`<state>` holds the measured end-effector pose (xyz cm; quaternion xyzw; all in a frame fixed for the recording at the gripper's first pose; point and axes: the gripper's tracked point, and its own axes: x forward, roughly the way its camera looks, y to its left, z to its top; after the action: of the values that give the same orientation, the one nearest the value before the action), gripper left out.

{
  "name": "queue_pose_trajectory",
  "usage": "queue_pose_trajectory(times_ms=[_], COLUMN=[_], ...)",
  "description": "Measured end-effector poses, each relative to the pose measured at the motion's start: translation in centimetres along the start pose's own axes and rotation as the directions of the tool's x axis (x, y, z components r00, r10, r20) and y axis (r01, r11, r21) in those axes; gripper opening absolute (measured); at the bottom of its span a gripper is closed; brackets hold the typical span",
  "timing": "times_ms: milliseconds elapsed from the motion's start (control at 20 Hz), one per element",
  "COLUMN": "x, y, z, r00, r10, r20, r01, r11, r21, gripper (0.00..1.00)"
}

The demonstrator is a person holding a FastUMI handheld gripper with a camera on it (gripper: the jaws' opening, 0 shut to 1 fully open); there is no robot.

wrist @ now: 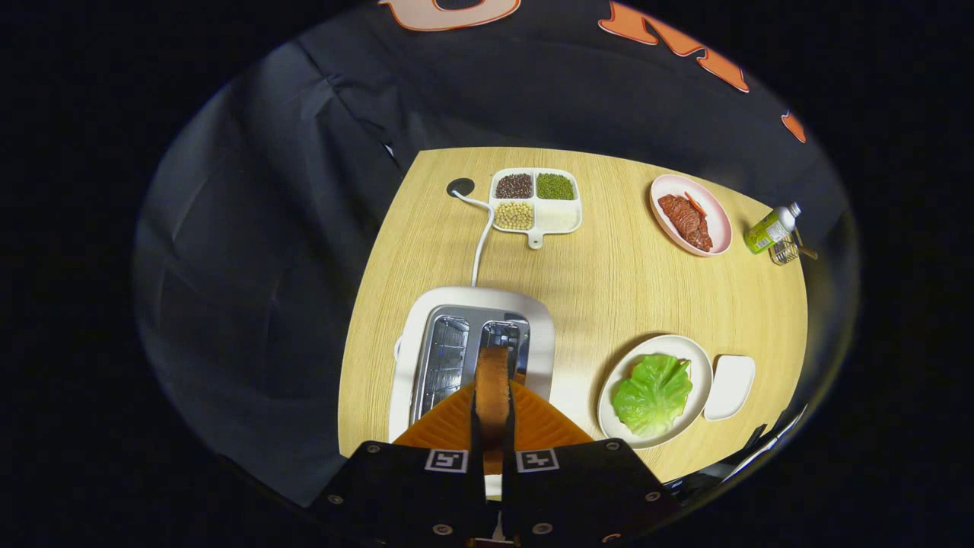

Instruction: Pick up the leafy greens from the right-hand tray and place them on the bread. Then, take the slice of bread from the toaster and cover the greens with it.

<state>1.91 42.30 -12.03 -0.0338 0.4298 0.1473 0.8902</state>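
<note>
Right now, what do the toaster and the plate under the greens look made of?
Toaster: white, smooth shell, probably plastic; the slots shine like bare metal. Plate: cream and glossy, ceramic or melamine, can't tell which. The gripper is shut on the bread slice above the toaster; greens lie on the plate.

I note a matt wood-grain table [609,289]; just ahead of my fingers, a glossy plastic toaster [456,304] with shiny metal slots.

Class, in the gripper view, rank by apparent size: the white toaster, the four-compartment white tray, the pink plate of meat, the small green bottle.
1. White toaster, though nearest the camera.
2-3. Four-compartment white tray and pink plate of meat: alike, unranked.
4. Small green bottle.
</note>
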Motion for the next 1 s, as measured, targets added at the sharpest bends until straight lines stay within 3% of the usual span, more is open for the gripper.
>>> queue_pose_trajectory(times_ms=[550,1000], x=[-7.7,-9.3], y=[-2.5,-11.5], z=[1.2,-0.3], r00=[0.986,0.977], r10=[0.094,0.117], r20=[0.135,0.179], r01=[-0.095,-0.129], r11=[0.996,0.99], r21=[-0.006,0.06], gripper=[0.09,0.09])
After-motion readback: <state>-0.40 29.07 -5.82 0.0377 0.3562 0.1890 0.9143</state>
